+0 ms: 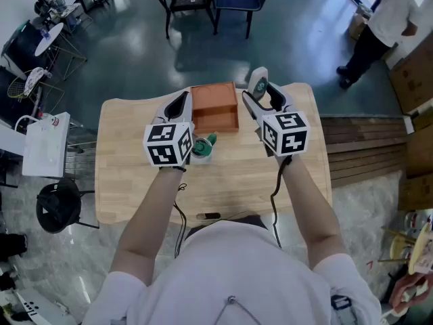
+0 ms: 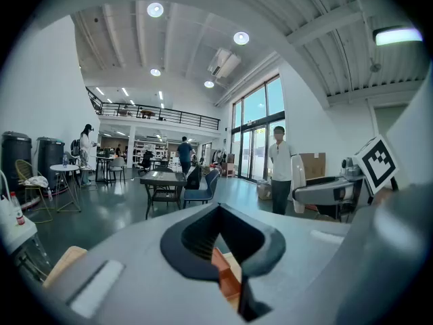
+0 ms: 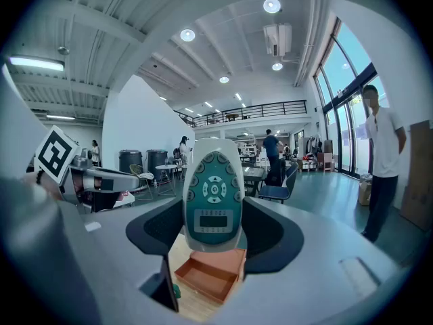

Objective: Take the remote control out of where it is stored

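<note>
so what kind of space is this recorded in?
Probably an open lab or workshop hall: polished concrete floor, railed mezzanine, stacked cardboard boxes, scattered work tables.

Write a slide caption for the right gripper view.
Right gripper grips the teal remote control above the open orange box.

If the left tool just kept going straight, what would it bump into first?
Nothing close: the left tool points about level, passing above the orange box. The way looks free until, probably, the dark table and blue chair across the floor.
</note>
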A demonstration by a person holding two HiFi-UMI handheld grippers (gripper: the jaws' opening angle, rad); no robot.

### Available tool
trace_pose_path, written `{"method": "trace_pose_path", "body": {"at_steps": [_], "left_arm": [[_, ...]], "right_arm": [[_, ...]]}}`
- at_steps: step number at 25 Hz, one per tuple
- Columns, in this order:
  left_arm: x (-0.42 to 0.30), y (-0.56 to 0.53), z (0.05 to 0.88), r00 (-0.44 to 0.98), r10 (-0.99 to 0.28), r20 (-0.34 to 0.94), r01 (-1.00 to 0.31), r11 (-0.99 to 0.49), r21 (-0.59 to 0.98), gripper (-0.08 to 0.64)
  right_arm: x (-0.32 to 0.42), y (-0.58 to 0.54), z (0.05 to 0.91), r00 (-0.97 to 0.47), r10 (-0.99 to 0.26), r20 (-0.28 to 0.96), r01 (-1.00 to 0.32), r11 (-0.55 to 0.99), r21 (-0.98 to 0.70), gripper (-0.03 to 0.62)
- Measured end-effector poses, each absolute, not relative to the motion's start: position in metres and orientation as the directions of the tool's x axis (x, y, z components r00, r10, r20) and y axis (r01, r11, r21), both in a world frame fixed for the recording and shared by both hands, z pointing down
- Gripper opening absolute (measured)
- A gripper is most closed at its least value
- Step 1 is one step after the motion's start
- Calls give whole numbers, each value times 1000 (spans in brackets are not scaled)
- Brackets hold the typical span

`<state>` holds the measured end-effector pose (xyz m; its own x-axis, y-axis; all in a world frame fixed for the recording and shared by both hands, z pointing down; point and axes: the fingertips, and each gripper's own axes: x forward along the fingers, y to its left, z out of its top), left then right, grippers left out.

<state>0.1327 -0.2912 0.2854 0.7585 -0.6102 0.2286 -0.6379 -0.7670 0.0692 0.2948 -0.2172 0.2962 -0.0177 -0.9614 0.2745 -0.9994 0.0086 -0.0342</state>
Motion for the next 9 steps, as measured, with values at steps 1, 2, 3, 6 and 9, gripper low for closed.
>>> {"method": "trace_pose_path", "body": {"at_steps": [1,2,3,6,9], "left_arm": [[132,-292,285,757,-612,229,-640,-765,70,0],[131,-293,285,756,-614,228,-642,-764,70,0],[130,-294,284,755,-615,228,-643,-763,71,0],[129,-297,283,754,-618,224,-645,-761,70,0],[127,-299,283,752,-621,222,-647,-759,69,0]], "right_arm": [[295,-218,296,-18,-961,275,-999,9,-35,302],[295,-219,297,-18,-961,275,-999,8,-37,302],[295,-220,297,-18,-961,274,-999,8,-39,302],[294,-222,296,-19,-962,272,-999,9,-40,302],[293,-224,297,-21,-963,270,-999,11,-38,302]]}}
